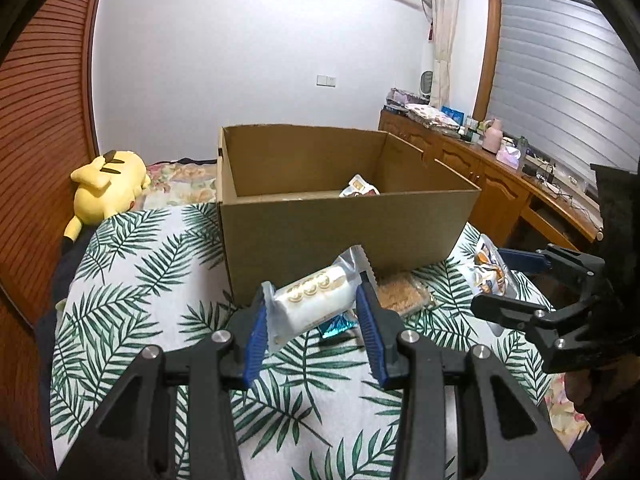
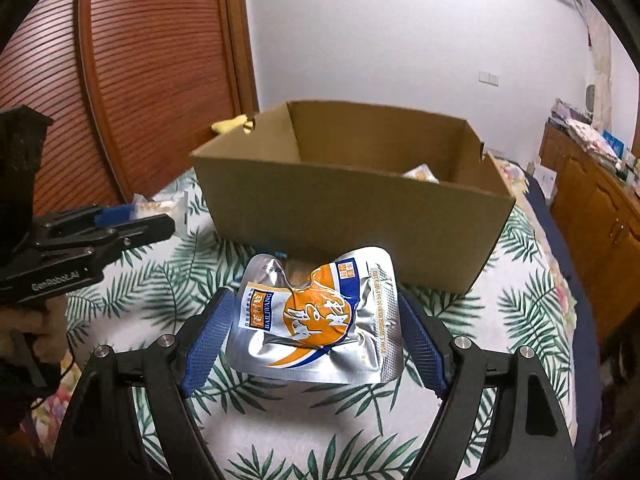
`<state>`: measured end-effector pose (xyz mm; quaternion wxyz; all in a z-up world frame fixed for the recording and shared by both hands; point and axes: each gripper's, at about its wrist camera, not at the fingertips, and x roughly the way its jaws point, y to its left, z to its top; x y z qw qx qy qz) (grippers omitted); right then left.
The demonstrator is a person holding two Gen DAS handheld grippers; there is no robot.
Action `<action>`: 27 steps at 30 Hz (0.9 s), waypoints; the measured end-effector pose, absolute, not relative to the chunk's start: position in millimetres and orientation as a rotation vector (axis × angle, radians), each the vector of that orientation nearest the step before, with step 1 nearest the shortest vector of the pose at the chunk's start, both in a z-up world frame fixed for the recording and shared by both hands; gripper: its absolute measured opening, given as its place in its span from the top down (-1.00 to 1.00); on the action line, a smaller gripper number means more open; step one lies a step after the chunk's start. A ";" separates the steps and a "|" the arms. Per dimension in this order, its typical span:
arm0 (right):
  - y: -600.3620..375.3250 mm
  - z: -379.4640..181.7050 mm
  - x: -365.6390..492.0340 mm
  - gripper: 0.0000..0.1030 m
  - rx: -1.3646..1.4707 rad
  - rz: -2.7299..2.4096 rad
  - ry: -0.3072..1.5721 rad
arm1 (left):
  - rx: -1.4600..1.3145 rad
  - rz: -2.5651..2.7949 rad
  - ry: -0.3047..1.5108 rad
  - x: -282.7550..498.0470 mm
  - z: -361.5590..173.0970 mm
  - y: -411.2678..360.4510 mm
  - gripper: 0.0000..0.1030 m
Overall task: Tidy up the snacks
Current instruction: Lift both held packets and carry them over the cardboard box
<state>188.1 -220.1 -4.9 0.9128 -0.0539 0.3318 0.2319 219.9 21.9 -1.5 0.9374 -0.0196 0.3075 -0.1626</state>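
My left gripper (image 1: 316,304) is shut on a white wrapped cake roll (image 1: 316,298), held off the bed just before the open cardboard box (image 1: 344,220). My right gripper (image 2: 316,320) is shut on a silver and orange foil snack pouch (image 2: 320,316), lifted in front of the same cardboard box (image 2: 352,216). One snack packet (image 1: 358,188) lies inside the box at its far right corner. On the cloth below the left gripper lie a tan crumbly snack pack (image 1: 400,292) and a teal wrapper (image 1: 338,326). Each gripper shows in the other's view: the right gripper (image 1: 520,276) and the left gripper (image 2: 132,220).
The box stands on a bed with a palm-leaf cloth (image 1: 132,280). A yellow plush toy (image 1: 108,188) lies at the bed's far left. A wooden louvred door (image 2: 160,60) is on the left, and a wooden cabinet (image 1: 480,164) with clutter runs along the right.
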 end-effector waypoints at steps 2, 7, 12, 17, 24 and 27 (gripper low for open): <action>-219.3 -2.0 190.0 -0.62 -0.118 0.480 0.673 | -0.036 -0.333 0.621 222.2 1.9 20.4 0.22; -216.2 12.9 200.9 -0.62 -0.146 0.476 0.644 | -0.020 -0.334 0.586 231.1 16.4 16.1 0.22; -215.4 29.0 216.3 -0.62 -0.153 0.478 0.616 | -0.007 -0.332 0.555 245.4 31.8 12.0 0.22; -211.8 44.5 233.4 -0.62 -0.161 0.479 0.584 | -0.005 -0.329 0.535 264.6 43.5 9.0 0.22; -204.6 54.7 256.0 -0.62 -0.175 0.481 0.552 | -0.004 -0.321 0.519 292.6 47.4 8.7 0.22; -203.4 53.4 265.5 -0.62 -0.176 0.483 0.551 | 0.000 -0.322 0.523 305.3 45.8 7.5 0.22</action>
